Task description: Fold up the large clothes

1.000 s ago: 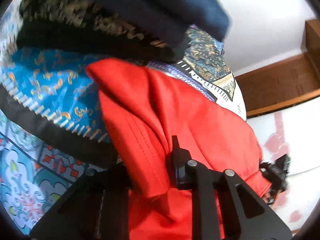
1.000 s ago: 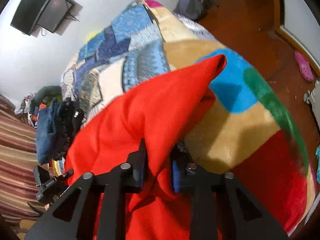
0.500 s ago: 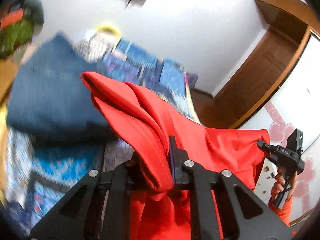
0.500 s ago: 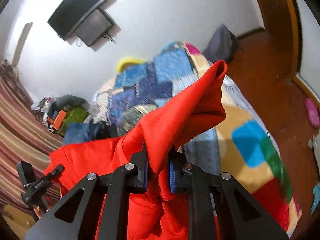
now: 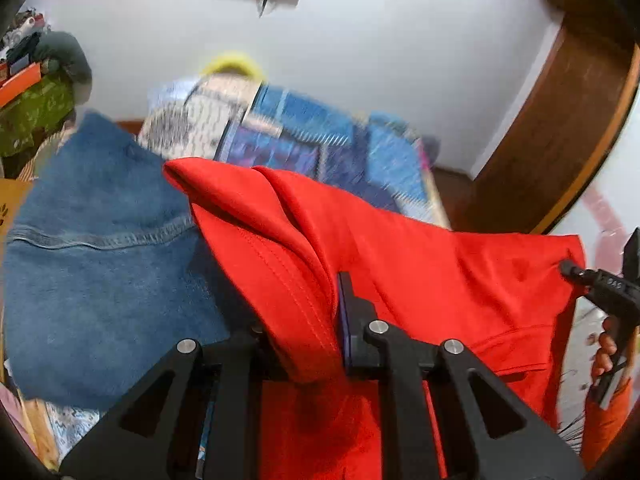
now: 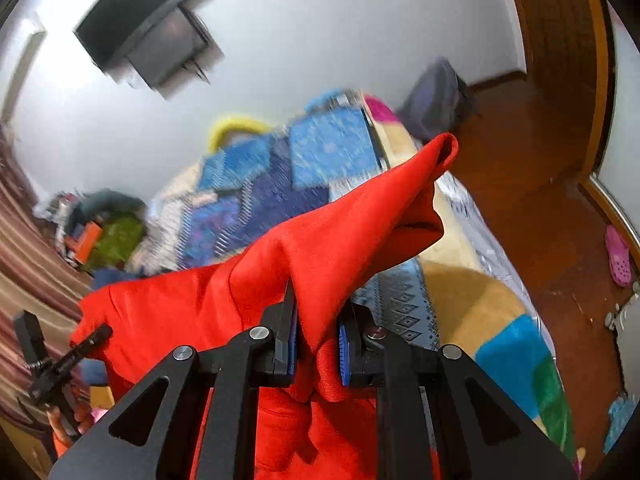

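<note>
A large red garment [image 5: 420, 264] hangs stretched between my two grippers above the bed. My left gripper [image 5: 308, 320] is shut on a bunched, stitched edge of it, and a corner sticks up past the fingers. In the right wrist view the same red garment [image 6: 320, 248] is pinched in my right gripper [image 6: 316, 344], with a pointed fold rising up and to the right. Each view shows the other gripper at the far end of the cloth: the right gripper [image 5: 608, 288] and the left gripper [image 6: 60, 360], each held by a hand.
A bed with a blue patchwork cover [image 6: 280, 184] and a colour-block blanket [image 6: 500, 340] lies below. Blue denim clothing [image 5: 100, 260] lies on the left. A wall television [image 6: 148, 40], wooden floor [image 6: 540, 200], a pink shoe [image 6: 618, 256] and a clothes pile [image 5: 36, 92] are around.
Both grippers have risen and tilted up with the red garment, lifting it off the bed. The views now show the wall and television instead of the bed surface close up.
</note>
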